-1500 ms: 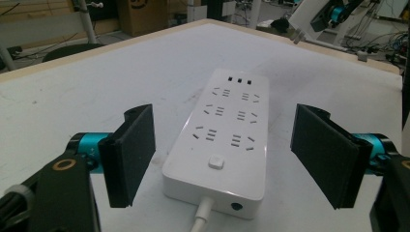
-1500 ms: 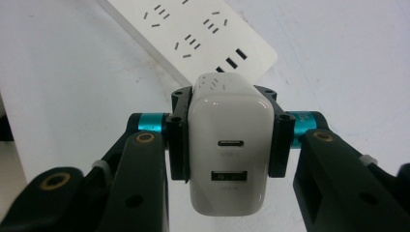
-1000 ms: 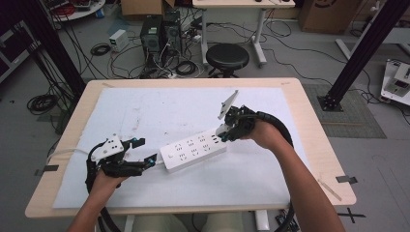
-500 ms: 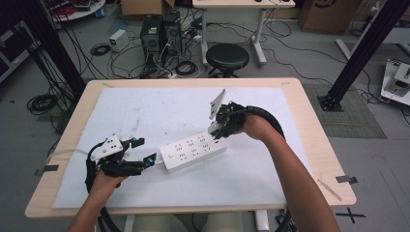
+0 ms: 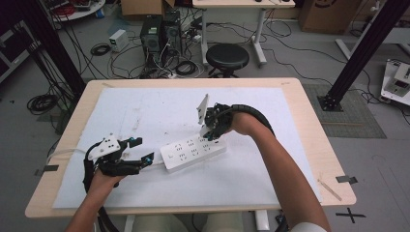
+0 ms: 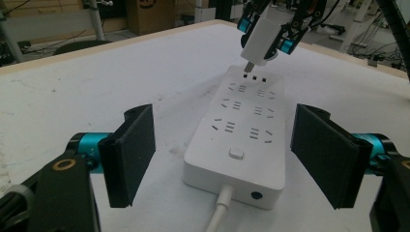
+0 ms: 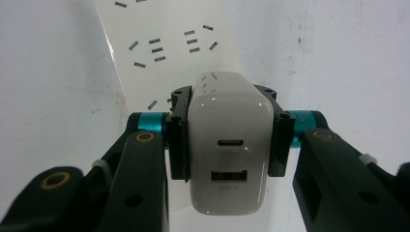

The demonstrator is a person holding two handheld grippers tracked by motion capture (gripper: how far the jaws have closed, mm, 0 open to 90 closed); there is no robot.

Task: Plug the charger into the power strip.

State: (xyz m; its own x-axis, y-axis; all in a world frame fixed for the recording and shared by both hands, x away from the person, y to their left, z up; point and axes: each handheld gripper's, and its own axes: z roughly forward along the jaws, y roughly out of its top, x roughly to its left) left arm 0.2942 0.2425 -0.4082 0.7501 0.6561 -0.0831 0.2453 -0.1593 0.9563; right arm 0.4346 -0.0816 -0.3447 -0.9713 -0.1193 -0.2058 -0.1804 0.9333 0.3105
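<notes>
At the near edge of the white-covered table (image 5: 270, 193), the left gripper (image 5: 143, 154) stands with its jaws spread wide, one to each side of the cord end of a white power strip (image 5: 193, 152), pads clear of its casing. The strip lies flat on the sheet, its cable (image 6: 218, 212) trailing toward the camera in the left gripper view. Over the strip's far end, the right gripper (image 5: 211, 131) clamps a white USB wall charger (image 7: 228, 145) by both sides, prongs pointing down just above the last row of sockets.
</notes>
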